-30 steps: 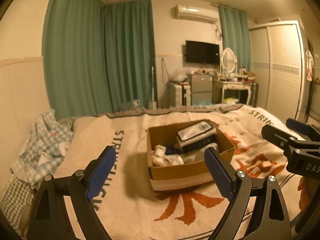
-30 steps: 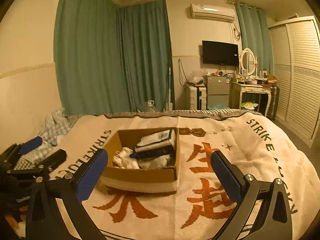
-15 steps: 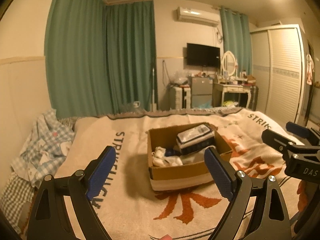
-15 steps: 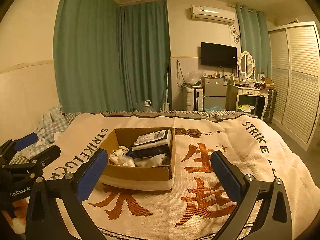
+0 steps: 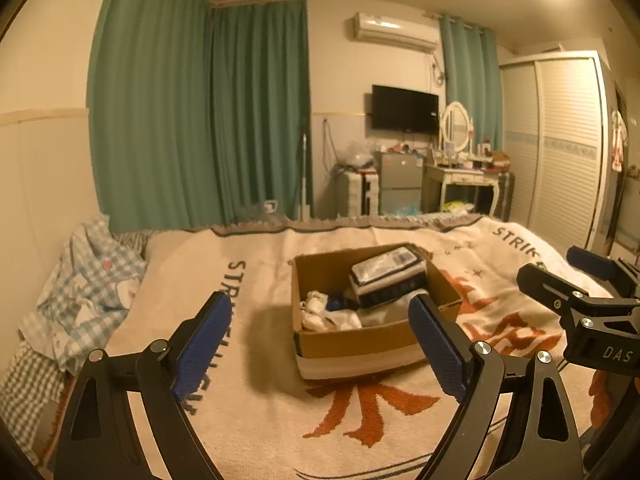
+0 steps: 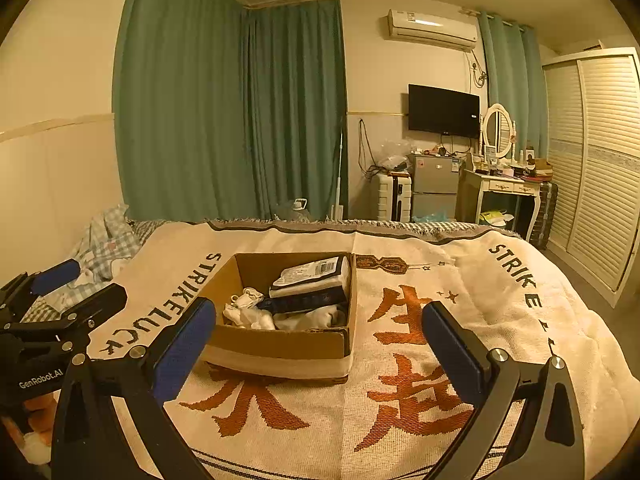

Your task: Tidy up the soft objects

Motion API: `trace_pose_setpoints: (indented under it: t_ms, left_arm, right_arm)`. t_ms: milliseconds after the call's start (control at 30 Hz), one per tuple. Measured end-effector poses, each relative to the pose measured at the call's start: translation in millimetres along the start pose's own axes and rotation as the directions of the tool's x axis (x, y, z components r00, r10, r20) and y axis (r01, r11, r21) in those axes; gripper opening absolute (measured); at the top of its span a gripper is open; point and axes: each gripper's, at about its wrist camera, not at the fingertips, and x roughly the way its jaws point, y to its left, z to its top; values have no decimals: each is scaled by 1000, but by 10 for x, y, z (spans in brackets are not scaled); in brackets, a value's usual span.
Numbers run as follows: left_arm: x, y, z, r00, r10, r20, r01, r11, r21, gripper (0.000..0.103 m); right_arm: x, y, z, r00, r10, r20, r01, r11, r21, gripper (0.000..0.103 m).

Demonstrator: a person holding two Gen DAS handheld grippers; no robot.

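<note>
An open cardboard box (image 5: pixel 356 346) (image 6: pixel 276 346) sits on the cream blanket (image 5: pixel 256 400) (image 6: pixel 460 304) on the bed. Inside lie white socks (image 5: pixel 326 316) (image 6: pixel 248 314), a packaged dark-and-white garment (image 5: pixel 386 272) (image 6: pixel 310 278) and more white cloth. My left gripper (image 5: pixel 320 340) is open and empty, held back from the box. My right gripper (image 6: pixel 316 344) is open and empty, also short of the box. Each gripper shows at the edge of the other's view: the right one (image 5: pixel 568 276), the left one (image 6: pixel 72 288).
A crumpled blue checked cloth (image 5: pixel 84 292) (image 6: pixel 106 244) lies at the bed's left side by the wall. Beyond the bed foot stand green curtains (image 5: pixel 208 120), a small fridge (image 6: pixel 434 184), a dressing table (image 6: pixel 504 188) and a louvred wardrobe (image 6: pixel 600 168).
Both grippers have risen and drawn back a little from the box, so it sits lower and smaller in view. Both stay open and empty.
</note>
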Motion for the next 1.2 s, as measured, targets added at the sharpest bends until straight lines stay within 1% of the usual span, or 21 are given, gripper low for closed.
trace_pose_setpoints:
  t_ms: [1200]
  left_arm:
    - [-8,39,28,1000,6,4,-6,1000,7,91]
  right_arm:
    - [-5,38,18,1000,9,-4,-9,1000,-4,103]
